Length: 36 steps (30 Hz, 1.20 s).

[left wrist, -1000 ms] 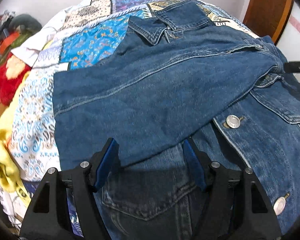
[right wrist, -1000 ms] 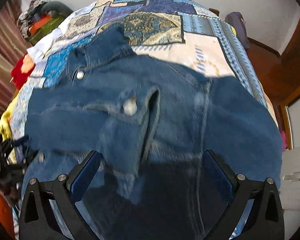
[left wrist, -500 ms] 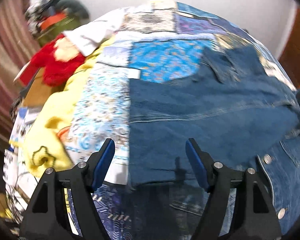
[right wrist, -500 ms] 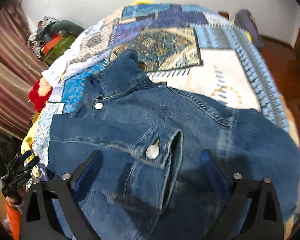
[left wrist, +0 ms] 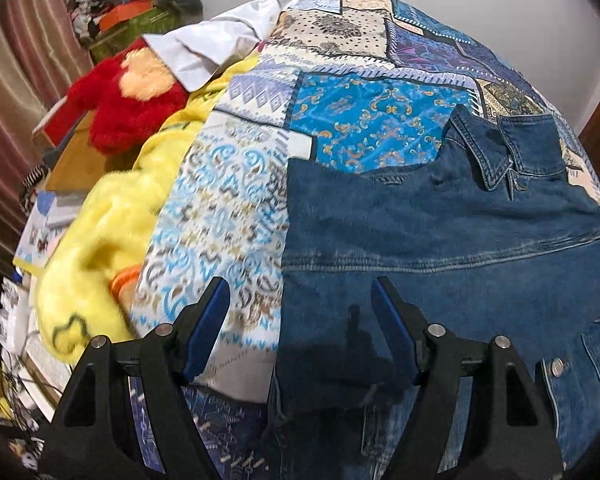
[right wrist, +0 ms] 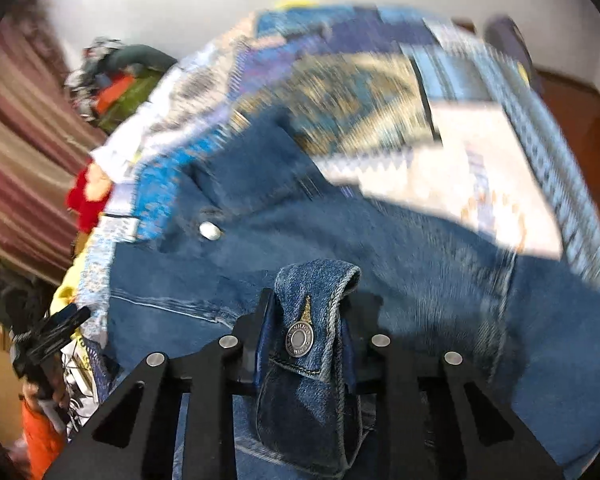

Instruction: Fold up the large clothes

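Through the left wrist camera I see my left gripper standing wide, nothing between its blue pads, poised above the left edge of the denim jacket. The jacket is my landmark: it lies spread on the patchwork bedspread, collar at its far end, a metal button on its near right part. To the jacket's left the bedspread is bare, and beyond that lie a yellow plush blanket and a red plush toy, with a white cloth past them. Through the right wrist camera, much of it smeared with motion blur, my right gripper is closing on the jacket's sleeve cuff, which is bunched up between the pads with its button facing me; I think the pads already press the denim, though the cloth hides their faces. The rest of the jacket lies beyond and beneath the cuff, collar at its far left.
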Each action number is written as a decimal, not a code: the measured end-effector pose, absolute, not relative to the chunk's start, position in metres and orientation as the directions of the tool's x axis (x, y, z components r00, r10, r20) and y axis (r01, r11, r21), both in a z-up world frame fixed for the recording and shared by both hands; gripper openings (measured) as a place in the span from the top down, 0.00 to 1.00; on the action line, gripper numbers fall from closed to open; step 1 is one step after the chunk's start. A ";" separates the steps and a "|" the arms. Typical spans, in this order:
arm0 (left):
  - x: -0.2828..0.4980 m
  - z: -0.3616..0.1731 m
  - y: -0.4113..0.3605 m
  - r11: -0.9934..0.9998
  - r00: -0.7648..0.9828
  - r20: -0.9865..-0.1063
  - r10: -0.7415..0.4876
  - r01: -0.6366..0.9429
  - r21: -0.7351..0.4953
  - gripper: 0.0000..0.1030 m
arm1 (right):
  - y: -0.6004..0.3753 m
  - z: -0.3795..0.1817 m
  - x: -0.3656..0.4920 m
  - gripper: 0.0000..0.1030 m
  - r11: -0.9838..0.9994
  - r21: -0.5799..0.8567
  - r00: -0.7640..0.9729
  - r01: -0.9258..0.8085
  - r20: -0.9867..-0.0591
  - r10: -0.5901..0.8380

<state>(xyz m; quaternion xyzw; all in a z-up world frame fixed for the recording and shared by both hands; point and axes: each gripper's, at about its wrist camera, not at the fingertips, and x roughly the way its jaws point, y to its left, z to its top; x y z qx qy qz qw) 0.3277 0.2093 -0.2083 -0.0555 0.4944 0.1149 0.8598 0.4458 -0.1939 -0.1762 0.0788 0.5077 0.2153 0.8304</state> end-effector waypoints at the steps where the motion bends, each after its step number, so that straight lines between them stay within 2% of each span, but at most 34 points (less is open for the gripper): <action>1: 0.332 -0.209 0.208 0.968 0.481 -0.865 0.144 -0.250 0.022 0.30 | -0.192 -0.166 0.443 0.76 0.891 0.349 0.409 -0.292 -0.796 0.446; 8: 0.359 -0.228 0.185 0.978 0.458 -0.885 0.081 -0.209 -0.018 0.30 | -0.202 -0.135 0.435 0.76 0.912 0.262 0.485 -0.316 -0.781 0.393; 11: 0.366 -0.243 0.171 0.984 0.431 -0.899 0.077 -0.177 0.000 0.30 | -0.212 -0.147 0.435 0.76 0.932 0.205 0.487 -0.298 -0.807 0.333; 16: 0.366 -0.262 0.155 0.985 0.408 -0.903 0.136 -0.149 0.081 0.28 | -0.221 -0.186 0.434 0.76 0.957 0.148 0.453 -0.248 -0.856 0.249; 18: 0.364 -0.264 0.154 0.984 0.413 -0.899 0.147 -0.151 0.092 0.25 | -0.220 -0.198 0.435 0.72 0.963 0.115 0.431 -0.242 -0.877 0.213; 20: 0.362 -0.268 0.155 0.983 0.408 -0.901 0.147 -0.158 0.089 0.21 | -0.216 -0.209 0.435 0.62 0.968 0.046 0.415 -0.245 -0.898 0.148; 22: 0.360 -0.270 0.159 0.983 0.410 -0.902 0.135 -0.171 0.069 0.19 | -0.210 -0.213 0.430 0.60 0.958 -0.015 0.424 -0.287 -0.898 0.113; 25: 0.359 -0.271 0.162 0.981 0.405 -0.907 0.116 -0.190 0.040 0.16 | -0.200 -0.207 0.418 0.50 0.926 -0.161 0.493 -0.342 -0.870 0.031; 27: 0.358 -0.272 0.164 0.981 0.403 -0.909 0.102 -0.195 0.024 0.15 | -0.199 -0.201 0.410 0.48 0.912 -0.202 0.516 -0.357 -0.857 0.012; 29: 0.356 -0.270 0.163 0.982 0.400 -0.911 0.105 -0.184 0.032 0.15 | -0.201 -0.193 0.403 0.35 0.903 -0.272 0.558 -0.332 -0.829 -0.044; 30: 0.355 -0.268 0.161 0.983 0.396 -0.911 0.112 -0.178 0.044 0.15 | -0.205 -0.185 0.397 0.35 0.899 -0.296 0.585 -0.322 -0.809 -0.057; 33: 0.354 -0.258 0.156 0.984 0.388 -0.911 0.140 -0.154 0.086 0.16 | -0.223 -0.165 0.387 0.35 0.917 -0.263 0.602 -0.301 -0.798 -0.031; 36: 0.351 -0.240 0.150 0.987 0.412 -0.900 0.141 -0.129 0.096 0.16 | -0.259 -0.141 0.376 0.34 0.955 -0.169 0.607 -0.242 -0.794 0.014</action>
